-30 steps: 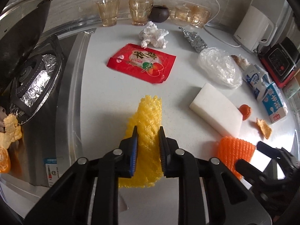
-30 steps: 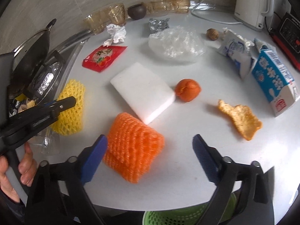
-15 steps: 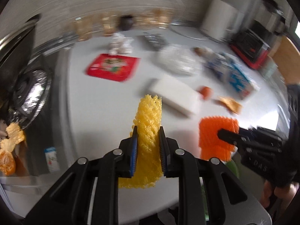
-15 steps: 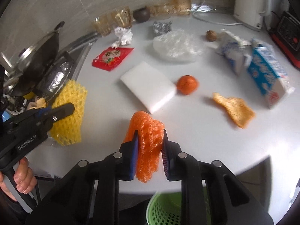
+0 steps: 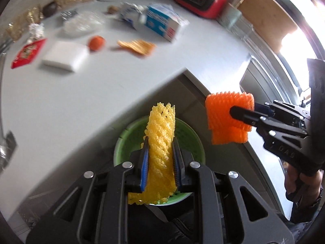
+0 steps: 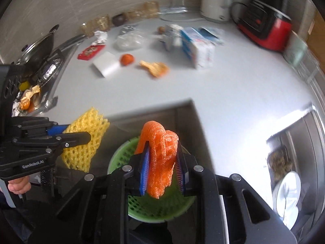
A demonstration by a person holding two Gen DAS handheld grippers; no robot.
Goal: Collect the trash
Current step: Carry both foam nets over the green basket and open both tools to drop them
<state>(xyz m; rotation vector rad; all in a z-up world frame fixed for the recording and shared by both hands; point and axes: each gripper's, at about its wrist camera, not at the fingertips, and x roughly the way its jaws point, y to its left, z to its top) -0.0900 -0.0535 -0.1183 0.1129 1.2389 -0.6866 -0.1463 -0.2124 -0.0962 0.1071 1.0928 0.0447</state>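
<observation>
The left gripper (image 5: 160,162) is clamping yellow foam netting (image 5: 161,158) and the right gripper (image 6: 162,168) is clamping orange foam netting (image 6: 160,154), both at lower centre over the green basket (image 6: 119,158).

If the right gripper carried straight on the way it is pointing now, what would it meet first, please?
Most likely the green basket: the right gripper, shut on the orange foam net, points down into its open mouth. Nothing shows between them, though depth is hard to judge.

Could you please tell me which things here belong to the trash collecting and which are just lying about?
In hand:
yellow foam net, left gripper
orange foam net, right gripper
green bin

Lying about:
kettle
red appliance
pan
</observation>
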